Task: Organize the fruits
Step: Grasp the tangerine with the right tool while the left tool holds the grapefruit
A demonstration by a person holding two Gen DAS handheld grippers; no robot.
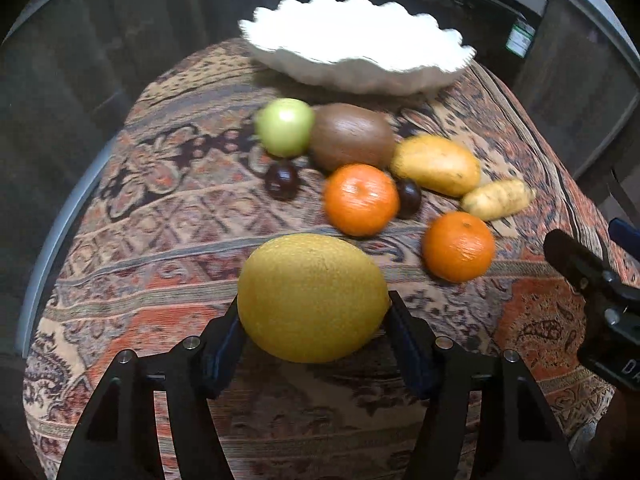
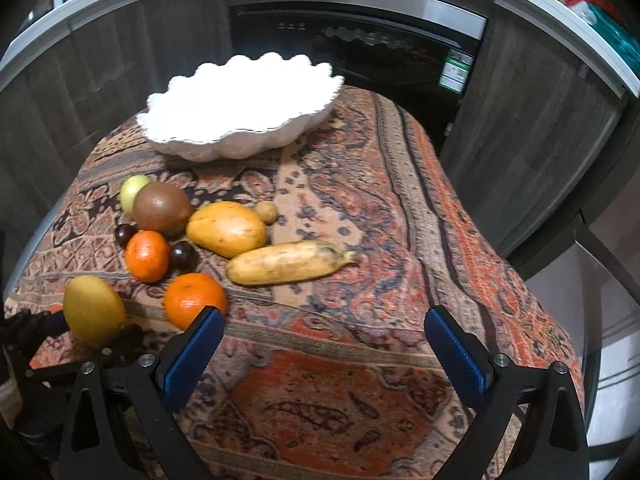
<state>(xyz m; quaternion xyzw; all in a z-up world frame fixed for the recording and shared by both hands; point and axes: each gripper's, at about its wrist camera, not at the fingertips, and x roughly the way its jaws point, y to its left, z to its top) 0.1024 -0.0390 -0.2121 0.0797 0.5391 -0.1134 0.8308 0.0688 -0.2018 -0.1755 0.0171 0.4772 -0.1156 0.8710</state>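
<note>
Left-wrist view. My left gripper (image 1: 314, 312) is clamped on a large yellow citrus fruit (image 1: 312, 298): one blue pad (image 1: 224, 344) presses its left flank, the other its right. The fruit is oval, its rind finely pebbled and matt yellow with a faint green cast; it fills the gap between my fingers and is seen above the patterned cloth (image 1: 160, 240). Beyond it lie the loose fruits: two oranges (image 1: 361, 199) (image 1: 458, 246), glossy and dimpled; a brown kiwi (image 1: 352, 136) touching a green apple (image 1: 285, 126); a yellow mango (image 1: 436, 165); a small banana (image 1: 498, 199); and two dark plums (image 1: 282, 181) (image 1: 408, 198), one on either side of the farther orange. A white scalloped bowl (image 1: 360, 76) stands at the far end of the cloth, well apart from the citrus.

Right-wrist view. My right gripper (image 2: 324, 344) holds its blue-padded fingers (image 2: 192, 356) wide apart with nothing between them, only cloth beneath. The nearer orange (image 2: 195, 299) sits just beside my left-hand finger. The clamped citrus (image 2: 94, 310) appears at the left edge, and the banana (image 2: 290, 262) lies lengthwise near the centre, its skin mottled with dark marks towards the tip.
</note>
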